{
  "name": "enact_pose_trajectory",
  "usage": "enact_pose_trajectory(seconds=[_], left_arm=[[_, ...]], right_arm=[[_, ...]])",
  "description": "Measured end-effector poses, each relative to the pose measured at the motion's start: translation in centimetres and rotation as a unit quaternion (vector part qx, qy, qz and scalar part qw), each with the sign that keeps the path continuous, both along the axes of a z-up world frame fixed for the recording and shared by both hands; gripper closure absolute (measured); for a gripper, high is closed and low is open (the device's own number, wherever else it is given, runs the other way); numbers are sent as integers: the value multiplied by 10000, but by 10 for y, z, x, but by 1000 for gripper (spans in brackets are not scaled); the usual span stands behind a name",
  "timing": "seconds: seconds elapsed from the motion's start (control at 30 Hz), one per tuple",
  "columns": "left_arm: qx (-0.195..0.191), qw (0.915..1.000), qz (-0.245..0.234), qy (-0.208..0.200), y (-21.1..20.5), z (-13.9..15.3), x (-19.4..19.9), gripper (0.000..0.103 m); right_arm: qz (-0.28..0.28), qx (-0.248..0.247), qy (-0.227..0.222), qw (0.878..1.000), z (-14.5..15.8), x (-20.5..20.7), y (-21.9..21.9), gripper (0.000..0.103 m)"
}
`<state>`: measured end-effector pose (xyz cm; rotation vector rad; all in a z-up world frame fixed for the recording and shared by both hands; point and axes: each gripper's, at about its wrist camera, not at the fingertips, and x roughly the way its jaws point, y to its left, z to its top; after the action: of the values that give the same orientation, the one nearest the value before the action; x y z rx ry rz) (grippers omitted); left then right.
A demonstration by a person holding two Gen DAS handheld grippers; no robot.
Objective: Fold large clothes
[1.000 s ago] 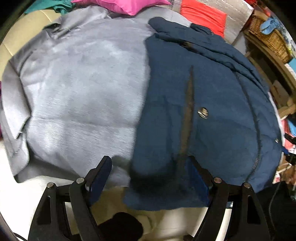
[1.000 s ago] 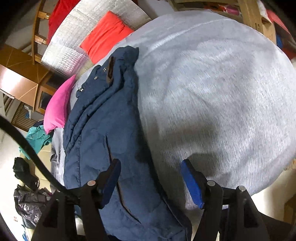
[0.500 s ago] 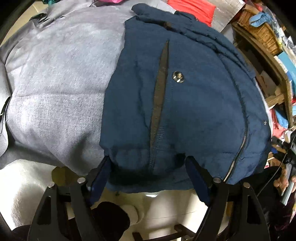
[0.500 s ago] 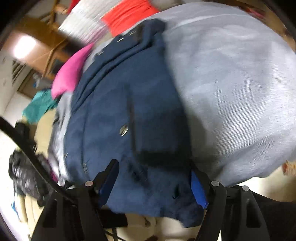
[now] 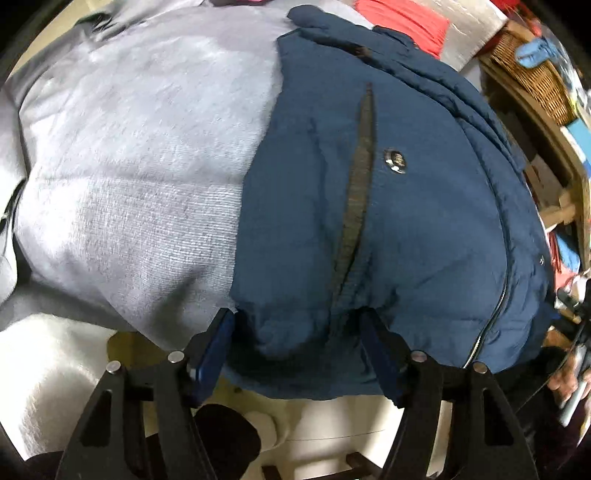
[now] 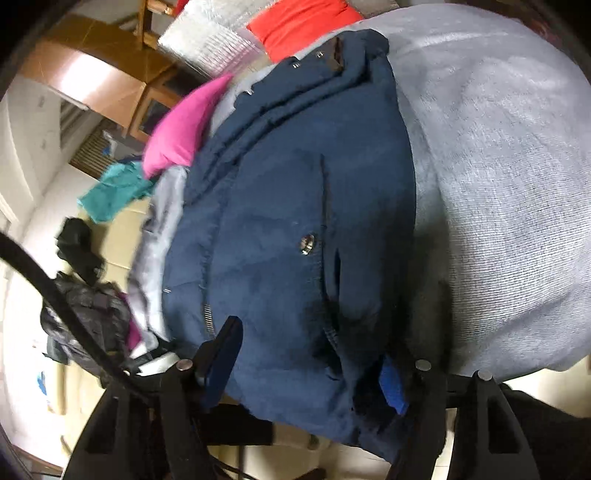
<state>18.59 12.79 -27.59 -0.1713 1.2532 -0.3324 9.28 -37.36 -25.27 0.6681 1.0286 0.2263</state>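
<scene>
A navy padded jacket (image 5: 406,206) lies folded lengthwise on a grey cloth-covered surface (image 5: 129,166), with a pocket slit, a metal snap and a zipper showing. My left gripper (image 5: 295,347) is open, its blue pads either side of the jacket's near hem, which bulges between them. In the right wrist view the same jacket (image 6: 295,221) fills the middle. My right gripper (image 6: 310,365) is open, straddling the hem, the jacket's fabric lying over its right pad.
A pink cushion (image 6: 184,129), teal cloth (image 6: 110,195) and red cushion (image 6: 295,26) lie beyond the jacket. A wicker basket (image 5: 532,70) and wooden shelves stand at the right. Dark clothes (image 6: 81,314) sit at the left. Pale floor lies below the hem.
Both grippers have moved in onto the jacket's near hem. The right gripper swung left from the grey cloth to over the jacket. The hem now bunches between the left pads.
</scene>
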Motion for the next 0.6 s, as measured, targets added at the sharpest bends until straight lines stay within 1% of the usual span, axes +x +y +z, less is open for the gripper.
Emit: enact_pose_trajectory(seconds=[0.03,0.07,0.1,0.13,0.17,0.23,0.33,0.37,0.4,0.43,0.5,0.53,0.57,0.6], left_arm=[[-42,10000,0,-52,1,2,-1,33],[-88,9999,-39,-129,2,5,-3,34],[-130,9996,-132,-208,0,8,-6,34],[-135,9993,-224,-261,-3,10,-8,35],[-118,9989,-318,-325,-7,12,-10,42],[-40,9978,-480,-450,-12,15,-13,46],[-113,9984,-401,-382,-9,12,-12,46],[-87,9989,-325,-321,-7,9,-10,45],[-58,9994,-256,-242,-4,4,-8,42],[-58,9996,-229,-180,-1,3,-10,36],[-39,9997,-210,-121,-2,0,-11,35],[-49,9996,-224,-149,-2,1,-12,37],[-75,9994,-263,-192,-3,3,-14,45],[-90,9992,-305,-228,-7,4,-14,49]], right_arm=[[-27,-131,166,9998,-7,2,2,32],[-37,-193,257,9995,-11,5,3,35],[-45,-269,271,9993,-11,5,5,36],[-23,-347,231,9991,-9,5,7,39],[11,-389,169,9991,-7,4,9,46],[5,-356,60,9993,-3,1,9,49],[-57,-292,137,9995,-7,7,10,50],[-79,-325,185,9993,-11,8,10,47],[-131,-335,272,9990,-15,9,9,46],[-172,-301,277,9990,-16,8,6,45],[-162,-309,261,9991,-15,11,10,45],[-150,-370,251,9989,-15,10,10,48],[-123,-469,223,9986,-13,9,12,52],[-87,-521,174,9985,-11,7,13,54]])
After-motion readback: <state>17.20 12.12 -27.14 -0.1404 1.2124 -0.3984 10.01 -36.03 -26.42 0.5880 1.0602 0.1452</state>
